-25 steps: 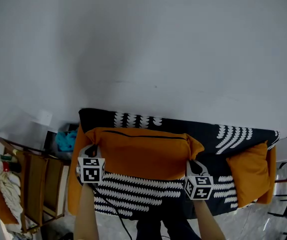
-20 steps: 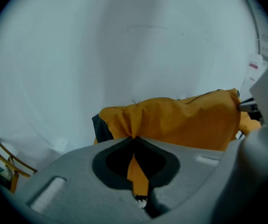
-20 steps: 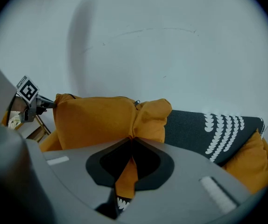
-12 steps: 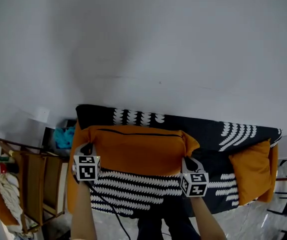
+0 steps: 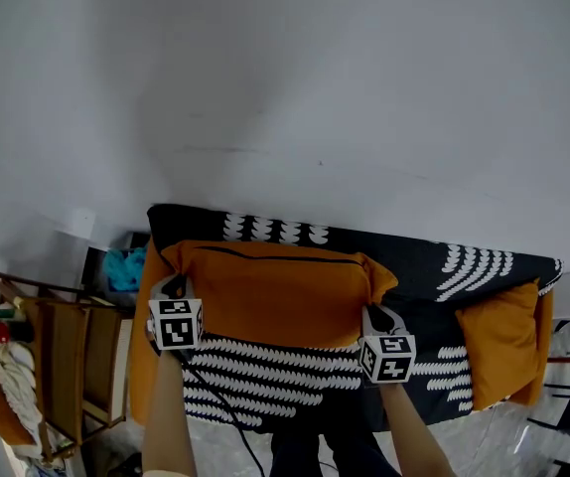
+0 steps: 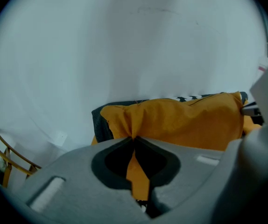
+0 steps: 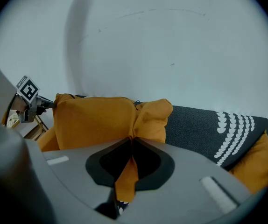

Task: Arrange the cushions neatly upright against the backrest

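A long orange cushion stands upright against the backrest of a sofa covered in black cloth with white marks. My left gripper is shut on the cushion's left corner, a fold of orange fabric pinched between its jaws. My right gripper is shut on the right corner, with orange cloth caught in the same way. The cushion spans the space between the two grippers. A second, smaller orange cushion leans at the sofa's right end, also seen in the right gripper view.
A plain white wall rises behind the sofa. Left of the sofa stands a wooden rack with a turquoise item beside it. An orange armrest borders the sofa's left end. A black cable trails down from the left gripper.
Both grippers have come down a little with the long cushion, which now sits lower against the backrest. The small cushion at the right has stayed put.
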Tool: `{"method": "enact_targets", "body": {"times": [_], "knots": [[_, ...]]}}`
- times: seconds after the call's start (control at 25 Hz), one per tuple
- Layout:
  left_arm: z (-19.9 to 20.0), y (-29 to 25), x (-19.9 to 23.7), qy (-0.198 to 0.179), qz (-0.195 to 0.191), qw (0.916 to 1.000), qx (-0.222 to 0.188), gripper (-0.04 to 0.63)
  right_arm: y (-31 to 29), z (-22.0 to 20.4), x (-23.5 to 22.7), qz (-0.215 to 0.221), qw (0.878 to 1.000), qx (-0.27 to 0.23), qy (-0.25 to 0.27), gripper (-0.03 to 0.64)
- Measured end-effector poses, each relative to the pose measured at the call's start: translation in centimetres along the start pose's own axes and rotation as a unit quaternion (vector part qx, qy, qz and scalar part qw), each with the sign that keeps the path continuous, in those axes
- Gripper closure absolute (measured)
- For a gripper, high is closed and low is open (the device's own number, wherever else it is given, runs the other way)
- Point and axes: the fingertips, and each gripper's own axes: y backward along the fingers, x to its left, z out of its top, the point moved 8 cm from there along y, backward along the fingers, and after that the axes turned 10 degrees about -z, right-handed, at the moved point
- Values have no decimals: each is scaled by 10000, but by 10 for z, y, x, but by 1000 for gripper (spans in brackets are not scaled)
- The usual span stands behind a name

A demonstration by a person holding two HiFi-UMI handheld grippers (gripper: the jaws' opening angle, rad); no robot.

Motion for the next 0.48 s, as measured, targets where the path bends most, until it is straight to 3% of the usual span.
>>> {"method": "enact_targets", "body": {"times": [0.28, 0.48], "knots": [[4, 9, 2, 202, 223, 9991, -306, 467, -1, 5, -9, -83, 9999, -3, -94, 504], [8, 25, 0, 307, 218, 9980, -514, 463, 10, 19, -13, -121, 9990, -365, -213, 405]]}}
